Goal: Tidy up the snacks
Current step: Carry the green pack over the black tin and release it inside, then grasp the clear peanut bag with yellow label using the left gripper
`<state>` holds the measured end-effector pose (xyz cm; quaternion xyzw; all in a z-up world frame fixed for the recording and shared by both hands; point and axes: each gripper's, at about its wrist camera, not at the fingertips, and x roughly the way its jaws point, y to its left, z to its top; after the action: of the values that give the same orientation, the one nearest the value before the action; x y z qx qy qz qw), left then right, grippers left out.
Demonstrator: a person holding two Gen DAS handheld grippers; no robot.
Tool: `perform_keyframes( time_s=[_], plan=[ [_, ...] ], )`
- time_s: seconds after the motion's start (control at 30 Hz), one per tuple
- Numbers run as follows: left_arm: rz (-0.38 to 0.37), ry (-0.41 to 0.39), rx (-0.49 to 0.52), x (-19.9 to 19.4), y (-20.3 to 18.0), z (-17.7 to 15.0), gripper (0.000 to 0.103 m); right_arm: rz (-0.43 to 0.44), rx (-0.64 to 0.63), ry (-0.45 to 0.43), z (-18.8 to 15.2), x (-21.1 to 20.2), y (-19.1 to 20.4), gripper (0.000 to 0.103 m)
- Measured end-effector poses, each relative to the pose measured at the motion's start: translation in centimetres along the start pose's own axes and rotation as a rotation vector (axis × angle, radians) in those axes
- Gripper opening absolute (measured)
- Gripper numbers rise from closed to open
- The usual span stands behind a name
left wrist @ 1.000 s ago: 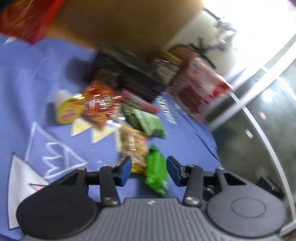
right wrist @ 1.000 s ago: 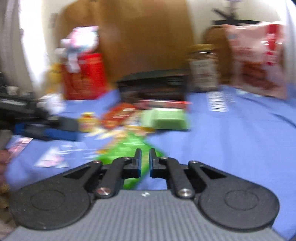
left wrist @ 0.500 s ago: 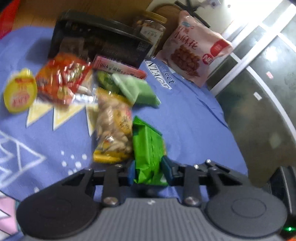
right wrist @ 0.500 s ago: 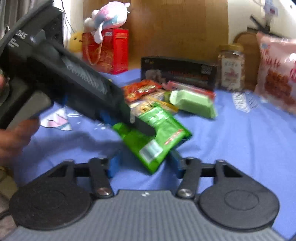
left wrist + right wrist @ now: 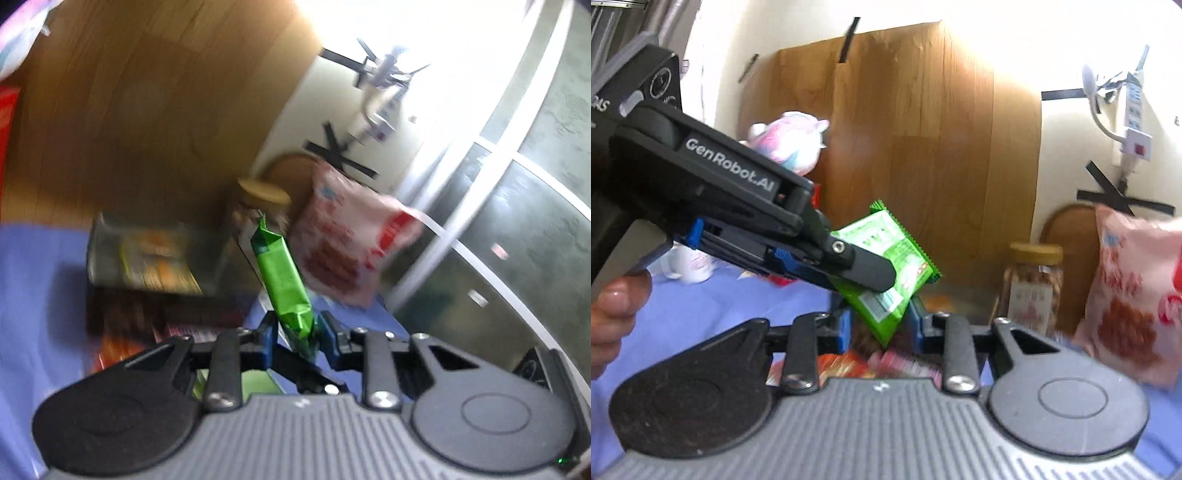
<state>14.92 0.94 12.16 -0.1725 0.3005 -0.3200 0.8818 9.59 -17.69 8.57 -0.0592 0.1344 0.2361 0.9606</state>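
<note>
Two hand-held grippers are meeting around one crinkled green foil snack packet (image 5: 282, 275). The left hand-held gripper (image 5: 293, 332) is clamping the packet's lower end between its blue-padded fingers, holding it upright and clear of the blue cloth-covered bench (image 5: 33, 295). In the right wrist view the same packet (image 5: 886, 273) is hanging tilted in the air, gripped by the left hand-held gripper (image 5: 875, 278) coming in from the left side, with a person's thumb (image 5: 617, 295) resting on its grey trigger. The right hand-held gripper (image 5: 880, 326) is standing with its fingers apart, one on each side of the packet's lower corner; whether they are touching it I cannot tell.

Below the packet, blurred red and pink wrappers (image 5: 871, 363) are lying on the bench. Further back, a dark rectangular box with printed pictures (image 5: 155, 254) is sitting toward the far edge. Just beside it, a clear jar with a tan lid (image 5: 1034, 284) is standing upright, and a large pink-and-red bag of snacks (image 5: 1130, 299) is leaning near the far right corner. At the far left, a pastel plush toy (image 5: 790, 142) is sitting in front of a brown wooden panel (image 5: 905, 129) that is leaning against the pale wall.
</note>
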Motion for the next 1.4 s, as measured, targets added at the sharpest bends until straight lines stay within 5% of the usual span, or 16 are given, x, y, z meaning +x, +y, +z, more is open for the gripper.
perform_keyframes(
  time_s=[0.3,0.43,0.6,0.77,0.97,1.13,1.17,1.27,1.33,1.4],
  plan=[
    [0.193,0.039,-0.09,7.9,7.5,3.1,0.029,0.049,0.065,0.144,-0.2,12.0,-2.6,0.034],
    [0.288,0.055,-0.085,8.6,9.1,2.9,0.04,0.062,0.079,0.158,-0.4,13.3,-2.7,0.048],
    [0.259,-0.021,-0.02,4.0,7.9,1.1,0.047,0.118,0.155,0.129,-0.7,9.4,-4.0,0.048],
    [0.241,-0.027,-0.093,-1.3,8.5,-2.6,0.051,0.201,0.273,0.225,-3.3,6.8,-5.1,0.047],
    [0.175,-0.001,-0.146,-4.3,7.9,-8.4,0.051,0.021,0.383,0.242,-5.8,6.0,-9.1,0.048],
    [0.149,0.018,-0.2,-4.4,7.3,-11.1,0.051,-0.021,0.423,0.273,-6.8,8.5,-10.3,0.049],
    [0.145,0.026,-0.219,-4.5,7.4,-11.7,0.051,-0.012,0.426,0.278,-6.9,9.1,-10.2,0.059],
    [0.152,0.051,-0.247,-4.7,7.6,-13.1,0.051,0.004,0.381,0.31,-7.0,10.0,-9.9,0.062],
    [0.162,0.056,-0.244,-5.2,7.6,-13.8,0.051,0.082,0.381,0.356,-6.6,9.4,-9.5,0.058],
    [0.162,0.061,-0.247,-5.5,7.8,-14.2,0.051,0.18,0.355,0.424,-6.8,8.5,-8.4,0.043]
  ],
)
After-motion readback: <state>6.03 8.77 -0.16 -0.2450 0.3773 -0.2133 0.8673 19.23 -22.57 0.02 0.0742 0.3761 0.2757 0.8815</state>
